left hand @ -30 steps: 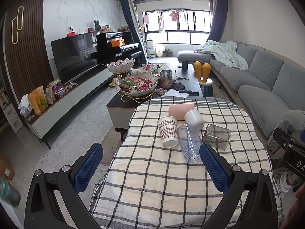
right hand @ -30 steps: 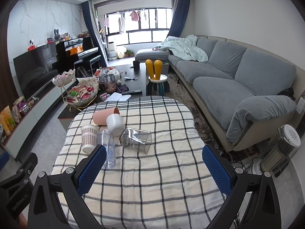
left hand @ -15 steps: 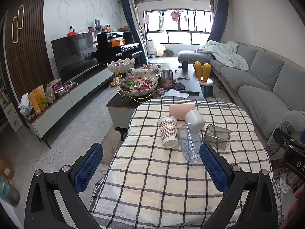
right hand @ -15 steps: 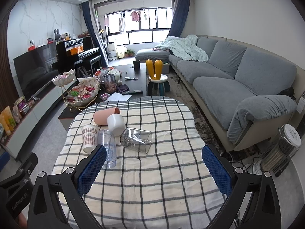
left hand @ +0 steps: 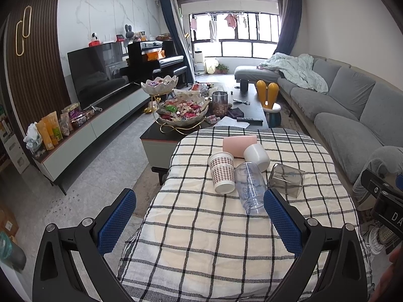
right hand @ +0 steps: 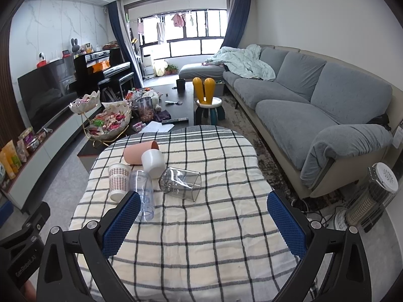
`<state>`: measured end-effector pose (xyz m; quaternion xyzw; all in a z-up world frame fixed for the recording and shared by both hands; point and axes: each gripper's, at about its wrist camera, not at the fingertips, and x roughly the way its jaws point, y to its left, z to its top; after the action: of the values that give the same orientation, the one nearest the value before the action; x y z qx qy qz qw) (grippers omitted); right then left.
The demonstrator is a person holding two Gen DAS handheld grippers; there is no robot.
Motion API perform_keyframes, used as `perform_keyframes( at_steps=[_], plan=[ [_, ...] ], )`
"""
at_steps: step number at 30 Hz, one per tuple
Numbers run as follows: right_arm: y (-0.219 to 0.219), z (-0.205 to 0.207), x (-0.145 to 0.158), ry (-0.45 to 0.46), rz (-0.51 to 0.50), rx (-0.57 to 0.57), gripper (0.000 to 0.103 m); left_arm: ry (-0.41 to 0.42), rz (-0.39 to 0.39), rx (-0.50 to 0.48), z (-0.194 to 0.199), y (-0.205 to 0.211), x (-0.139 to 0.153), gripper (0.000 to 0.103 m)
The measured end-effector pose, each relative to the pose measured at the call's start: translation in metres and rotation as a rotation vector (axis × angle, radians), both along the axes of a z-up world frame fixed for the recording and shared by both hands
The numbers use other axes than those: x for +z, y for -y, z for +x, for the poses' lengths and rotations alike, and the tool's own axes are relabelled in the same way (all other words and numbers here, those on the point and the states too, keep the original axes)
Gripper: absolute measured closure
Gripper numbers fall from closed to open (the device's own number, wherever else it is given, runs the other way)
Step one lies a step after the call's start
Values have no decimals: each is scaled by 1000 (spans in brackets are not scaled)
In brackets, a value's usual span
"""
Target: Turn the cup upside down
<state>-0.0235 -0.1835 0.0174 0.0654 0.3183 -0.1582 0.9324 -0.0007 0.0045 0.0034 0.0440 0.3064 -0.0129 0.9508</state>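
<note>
Several cups lie on their sides on a checked tablecloth [left hand: 201, 226]: a checked paper cup [left hand: 222, 172] [right hand: 118, 180], a clear plastic tumbler [left hand: 249, 187] [right hand: 143, 191], a pink cup [left hand: 239, 144] [right hand: 139, 151], a white cup [left hand: 257, 156] [right hand: 153, 162] and a smoky square glass [left hand: 286, 180] [right hand: 181, 183]. My left gripper [left hand: 200, 224] is open and empty, held short of the cups. My right gripper [right hand: 204, 224] is open and empty, to the right of the tumbler.
Behind the table stands a dark coffee table [left hand: 254, 100] with a snack bowl [left hand: 182, 113] and a jar [left hand: 219, 103]. A grey sofa [right hand: 314, 105] runs along the right. A heater [right hand: 372, 196] stands on the floor at the right.
</note>
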Motion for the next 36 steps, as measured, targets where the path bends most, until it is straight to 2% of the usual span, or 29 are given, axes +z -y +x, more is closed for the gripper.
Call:
perform_keyframes(
  at_steps=[14,15,26,36],
  plan=[
    [-2,9,-1,-8,-9,20,2,-13,2,18,6,-1,-9,0],
    [-4,20,-14,-12,-13,28,2,-15,2,25,10,0,-10,0],
    [-5,102,-16,-80,-27,115,2,-14,-12,104,67,0,-16,0],
    [-23,210,-57,-220,10,201,2,-45,-24,196,134,-20,-39,0]
  ],
)
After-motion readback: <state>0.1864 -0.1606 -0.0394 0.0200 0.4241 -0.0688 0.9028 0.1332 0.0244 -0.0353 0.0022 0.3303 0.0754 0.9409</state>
